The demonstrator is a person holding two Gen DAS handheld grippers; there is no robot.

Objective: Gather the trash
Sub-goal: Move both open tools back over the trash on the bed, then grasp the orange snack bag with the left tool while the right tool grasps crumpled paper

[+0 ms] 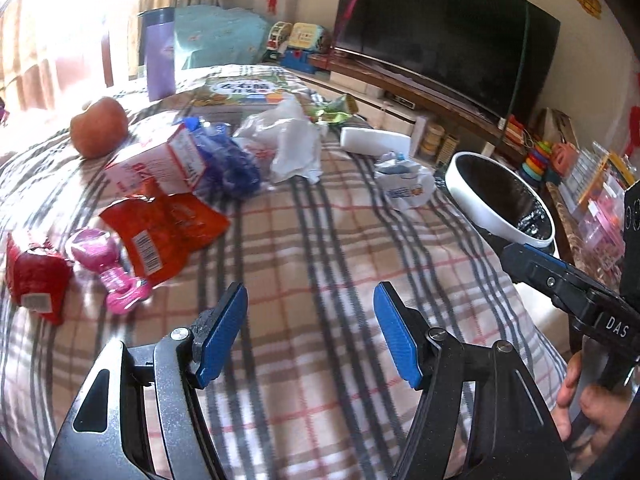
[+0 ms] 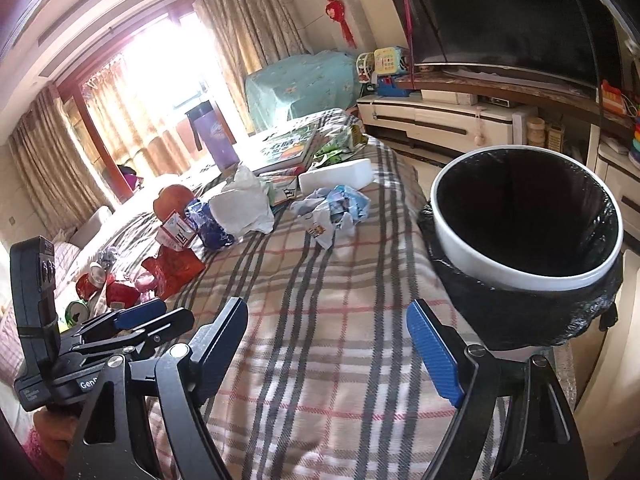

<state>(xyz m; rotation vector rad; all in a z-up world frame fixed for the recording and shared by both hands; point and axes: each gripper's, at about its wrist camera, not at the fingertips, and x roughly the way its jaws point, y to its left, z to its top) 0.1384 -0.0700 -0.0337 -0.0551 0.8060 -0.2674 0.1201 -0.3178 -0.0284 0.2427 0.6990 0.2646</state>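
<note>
Trash lies on a plaid blanket: a red snack wrapper, a red-white carton, a crushed blue bottle, a white plastic bag, a crumpled white-blue wrapper, also in the right wrist view. A white bin with a black liner stands at the blanket's right edge. My left gripper is open and empty over bare blanket. My right gripper is open and empty, left of the bin; it also shows in the left wrist view.
An apple, a pink bottle, a red packet, a purple flask, a book and a white foam block also lie on the blanket. A TV and low cabinet stand beyond.
</note>
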